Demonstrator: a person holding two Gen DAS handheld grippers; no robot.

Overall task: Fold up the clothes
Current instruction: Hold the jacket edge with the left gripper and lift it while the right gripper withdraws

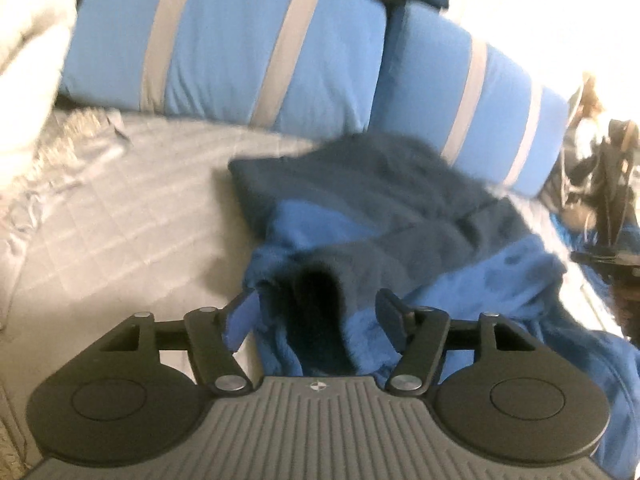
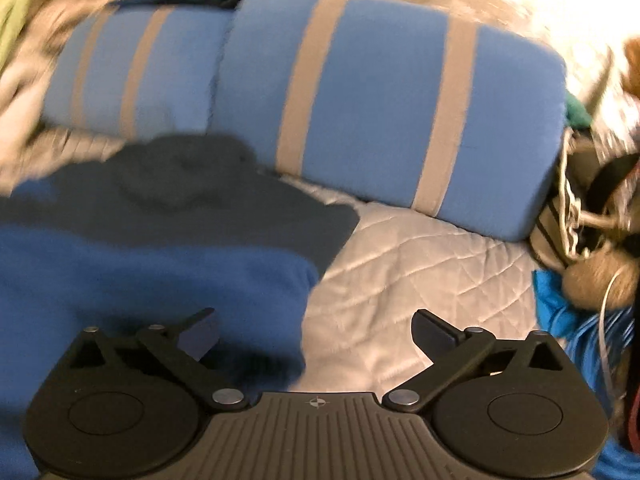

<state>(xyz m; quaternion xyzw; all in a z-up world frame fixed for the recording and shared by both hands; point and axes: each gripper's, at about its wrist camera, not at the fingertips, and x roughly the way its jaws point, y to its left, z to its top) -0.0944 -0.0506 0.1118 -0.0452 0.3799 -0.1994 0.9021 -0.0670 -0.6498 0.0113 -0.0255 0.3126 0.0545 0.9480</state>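
1. Folding was under way on a blue and navy fleece garment [image 1: 400, 220], which lay bunched on a grey quilted bedspread [image 1: 120, 216], its far end just in front of two blue pillows with grey stripes [image 1: 224, 48].
2. The left gripper [image 1: 318, 312] stood over the near end of the garment. A dark fold of fleece rose between its fingers, but the jaws stood well apart and neither pad pressed the cloth, so the tool read as released, not clamped.
3. The right gripper [image 2: 316, 334] was also spread wide. Its left finger hung over the blue edge of the garment [image 2: 160, 264]; its right finger hung over bare bedspread [image 2: 420, 264]. It held nothing.
4. Both views were blurred, so seams, sleeves and hems could not be told apart. Whether the piece was a jacket or a robe could not be determined.
5. Judged step: an early one. The garment appeared crumpled, not laid flat, with no clean fold visible.
6. Judged next move: each gripper would need to close on a separate edge or corner of the fleece, then draw the cloth taut and flat across the bedspread. The thick pile calls for a deep bite, since a shallow pinch may slip.
7. Clutter [image 2: 592, 216] at the right side of the bed, including straps and cords, lay near the working area and should be avoided during any sweep.
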